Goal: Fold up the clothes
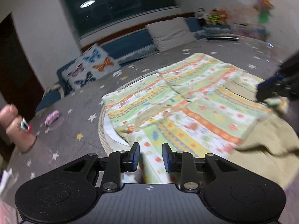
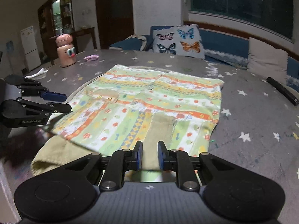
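On the table, both grippers, left (image 1: 150,155) and right (image 2: 149,154), apparently pinched the shirt's (image 2: 149,100) near hem; lifting evenly would keep the fold square.

We saw a pink cartoon-faced bottle (image 2: 65,50) standing upright on the grey star-patterned table (image 2: 252,115), a small lilac bundle (image 2: 91,57) near it, a black rod (image 2: 282,91) by the far edge, and a butterfly cushion (image 2: 178,41) on the blue sofa (image 2: 222,41) beyond.
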Available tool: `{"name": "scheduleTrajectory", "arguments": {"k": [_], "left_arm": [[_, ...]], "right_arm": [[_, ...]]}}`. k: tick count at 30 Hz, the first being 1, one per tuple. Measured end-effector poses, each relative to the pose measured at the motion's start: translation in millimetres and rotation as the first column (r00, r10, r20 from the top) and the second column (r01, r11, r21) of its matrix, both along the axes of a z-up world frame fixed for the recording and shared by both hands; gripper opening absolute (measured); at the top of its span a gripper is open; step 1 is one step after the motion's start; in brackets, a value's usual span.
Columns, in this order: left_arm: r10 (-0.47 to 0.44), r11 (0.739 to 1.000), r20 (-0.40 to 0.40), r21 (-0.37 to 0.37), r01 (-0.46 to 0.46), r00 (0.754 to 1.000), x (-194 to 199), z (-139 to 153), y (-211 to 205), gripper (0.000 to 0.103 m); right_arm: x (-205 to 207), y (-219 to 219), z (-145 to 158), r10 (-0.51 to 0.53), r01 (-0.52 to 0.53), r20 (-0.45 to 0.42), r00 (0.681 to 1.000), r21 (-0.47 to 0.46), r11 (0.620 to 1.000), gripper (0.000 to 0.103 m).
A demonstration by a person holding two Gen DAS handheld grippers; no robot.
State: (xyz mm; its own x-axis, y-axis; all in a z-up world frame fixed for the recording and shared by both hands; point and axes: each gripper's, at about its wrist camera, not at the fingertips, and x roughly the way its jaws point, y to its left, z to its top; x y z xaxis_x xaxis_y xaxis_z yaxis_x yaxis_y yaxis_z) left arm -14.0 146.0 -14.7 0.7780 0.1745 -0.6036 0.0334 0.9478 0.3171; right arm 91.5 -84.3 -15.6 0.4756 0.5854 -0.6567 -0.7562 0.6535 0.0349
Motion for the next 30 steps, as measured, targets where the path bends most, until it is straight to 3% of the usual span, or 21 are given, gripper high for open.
{"name": "scheduleTrajectory", "arguments": {"k": [5, 9, 16, 19, 21, 23, 26, 30], "left_arm": [[-0.132, 0.983, -0.004, 0.131, 0.131, 0.991, -33.3, -4.9, -26.8, 0.052], [-0.238, 0.939, -0.008, 0.255, 0.233, 0.971, -52.2, -15.3, -47.4, 0.059], [-0.38, 0.894, 0.022, 0.267, 0.361, 0.925, -54.3, -25.7, -77.1, 0.063], [-0.398, 0.895, 0.065, 0.247, 0.372, 0.915, -48.9, -23.6, -82.3, 0.062], [-0.401, 0.901, 0.087, 0.219, 0.375, 0.912, -46.1, -19.9, -83.1, 0.054], [-0.389, 0.914, 0.103, 0.172, 0.368, 0.916, -40.2, -15.0, -80.6, 0.028], [-0.343, 0.938, 0.123, 0.097, 0.332, 0.931, -28.6, -5.8, -73.9, 0.016], [-0.279, 0.959, 0.142, 0.0, 0.282, 0.95, -13.8, 8.1, -63.0, 0.012]], "right_arm": [[-8.3, -1.4, -1.2, 0.014, -0.014, 0.019, 1.0, -0.019, 1.0, 0.018], [-16.7, -8.4, 6.0, 0.018, -0.018, 0.027, 0.999, -0.01, 1.0, 0.027], [-34.7, -24.0, 10.2, 0.04, -0.037, 0.055, 0.998, -0.047, 0.998, 0.042], [-43.8, -30.5, 9.5, 0.063, -0.057, 0.077, 0.995, -0.083, 0.995, 0.043], [-49.8, -33.1, 8.7, 0.08, -0.07, 0.092, 0.993, -0.108, 0.992, 0.051], [-55.3, -33.9, 6.9, 0.106, -0.091, 0.11, 0.988, -0.133, 0.987, 0.052], [-63.6, -30.1, 2.4, 0.147, -0.125, 0.133, 0.98, -0.165, 0.978, 0.054], [-67.5, -18.3, -0.7, 0.193, -0.163, 0.173, 0.966, -0.171, 0.972, 0.056]]}}
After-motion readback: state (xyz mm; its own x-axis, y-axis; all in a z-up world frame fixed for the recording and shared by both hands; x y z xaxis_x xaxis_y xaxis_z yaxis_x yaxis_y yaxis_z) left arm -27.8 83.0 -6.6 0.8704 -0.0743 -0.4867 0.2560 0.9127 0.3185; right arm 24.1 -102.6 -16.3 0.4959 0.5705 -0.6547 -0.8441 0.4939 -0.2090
